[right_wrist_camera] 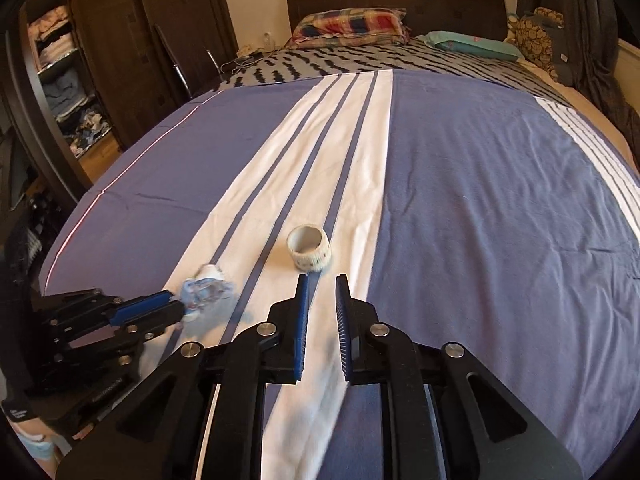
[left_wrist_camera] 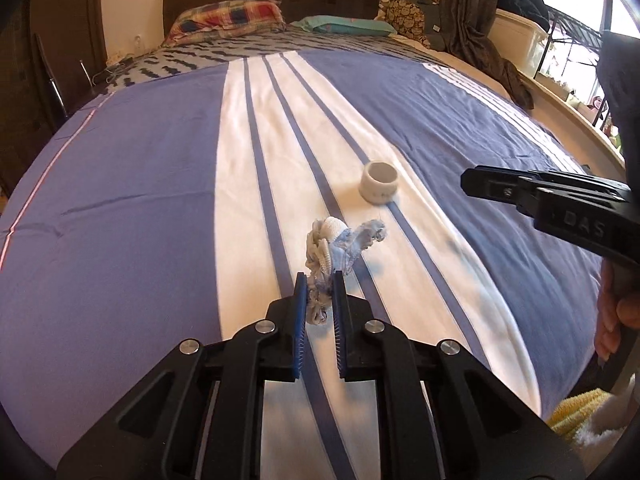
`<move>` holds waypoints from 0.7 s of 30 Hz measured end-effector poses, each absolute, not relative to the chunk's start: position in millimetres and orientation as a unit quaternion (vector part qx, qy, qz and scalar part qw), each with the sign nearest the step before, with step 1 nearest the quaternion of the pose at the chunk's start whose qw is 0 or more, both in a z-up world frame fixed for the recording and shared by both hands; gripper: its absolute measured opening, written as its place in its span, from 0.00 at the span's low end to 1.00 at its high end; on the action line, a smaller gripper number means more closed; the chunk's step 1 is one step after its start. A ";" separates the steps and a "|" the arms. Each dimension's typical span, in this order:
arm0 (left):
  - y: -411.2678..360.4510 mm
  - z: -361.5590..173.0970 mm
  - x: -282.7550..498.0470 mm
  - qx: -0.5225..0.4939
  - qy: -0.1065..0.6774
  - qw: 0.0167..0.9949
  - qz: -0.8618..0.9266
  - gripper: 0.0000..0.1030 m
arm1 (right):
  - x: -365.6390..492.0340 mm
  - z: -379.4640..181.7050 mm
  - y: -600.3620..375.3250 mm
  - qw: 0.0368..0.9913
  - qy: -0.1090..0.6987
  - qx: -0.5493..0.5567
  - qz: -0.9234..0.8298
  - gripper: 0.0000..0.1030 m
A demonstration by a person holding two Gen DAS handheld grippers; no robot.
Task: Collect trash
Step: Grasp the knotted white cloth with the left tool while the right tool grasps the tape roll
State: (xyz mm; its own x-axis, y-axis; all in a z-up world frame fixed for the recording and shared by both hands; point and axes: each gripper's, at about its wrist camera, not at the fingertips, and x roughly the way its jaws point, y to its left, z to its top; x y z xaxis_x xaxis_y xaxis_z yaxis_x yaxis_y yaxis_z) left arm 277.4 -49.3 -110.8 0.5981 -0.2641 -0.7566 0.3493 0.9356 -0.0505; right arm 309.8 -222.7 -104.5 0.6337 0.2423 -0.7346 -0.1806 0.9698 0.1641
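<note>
Trash lies on a large bed (left_wrist_camera: pixel 120 184) covered by a blue spread with white stripes running toward the headboard. The left gripper (left_wrist_camera: pixel 320 280), its jaws pinching, holds a crumpled wad of pale blue and white gauze (left_wrist_camera: pixel 340 244) above the white stripe; the wad's long axis runs forward from the jaws, along the stripes, with a frayed tail bent to the right. Just beyond the wad, apart from it, a small white tape roll (left_wrist_camera: pixel 379 187) stands on its flat end, hollow facing up. The right gripper (right_wrist_camera: pixel 323 280) hovers near the roll, jaws pressed close together, holding nothing.
</note>
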 end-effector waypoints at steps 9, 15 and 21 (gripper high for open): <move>-22.8 -90.9 222.5 0.039 0.398 0.903 -0.159 0.11 | 308.2 -111.1 -215.3 0.902 0.419 0.041 0.093 0.47; -6.0 -101.0 232.0 0.022 0.402 0.902 -0.155 0.11 | 334.2 -128.1 -199.9 0.897 0.431 0.033 0.094 0.48; 1.2 -111.4 247.0 0.014 0.406 0.900 -0.158 0.11 | 374.1 -150.0 -178.3 0.892 0.444 0.009 0.086 0.49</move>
